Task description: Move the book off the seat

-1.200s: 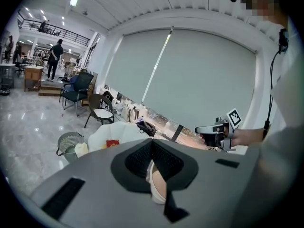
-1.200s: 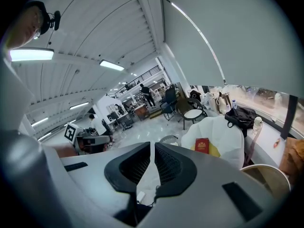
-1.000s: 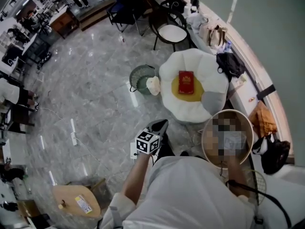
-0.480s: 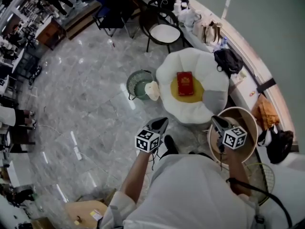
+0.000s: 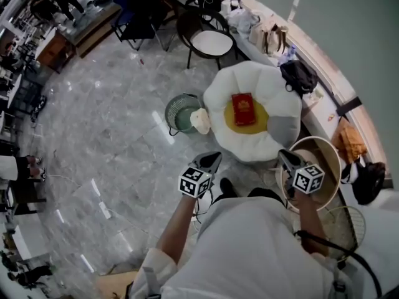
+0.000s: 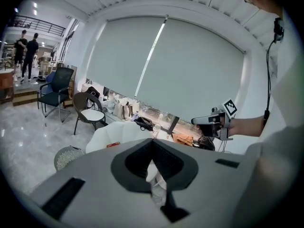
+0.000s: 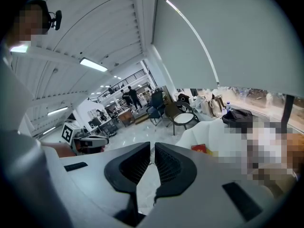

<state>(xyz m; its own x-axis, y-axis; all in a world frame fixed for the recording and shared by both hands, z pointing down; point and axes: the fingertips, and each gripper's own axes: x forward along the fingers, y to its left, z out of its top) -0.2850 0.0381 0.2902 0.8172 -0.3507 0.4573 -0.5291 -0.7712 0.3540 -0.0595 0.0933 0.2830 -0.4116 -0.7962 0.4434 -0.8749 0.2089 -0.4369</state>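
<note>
book (image 5: 243, 109) flat at yellow centre of seat (image 5: 219, 98), long axis 12 to 6 — cover print unreadable. left gripper (image 5: 212, 159), right gripper (image 5: 284, 157) at 6 of it — both jaws closed on nothing.

A polished grey marble floor (image 5: 106, 142) spreads out below me. On it, straight ahead of me, stands a low white seat (image 5: 225, 92) shaped like a flower, with a round yellow centre (image 5: 233, 121). A red book (image 5: 243, 108) lies flat on that yellow centre. Just beside the seat, on its left, a green wire basket (image 5: 177, 109) stands on the floor. Farther off, a dark-framed chair (image 5: 212, 42) with a white pad stands on the same floor.
</note>
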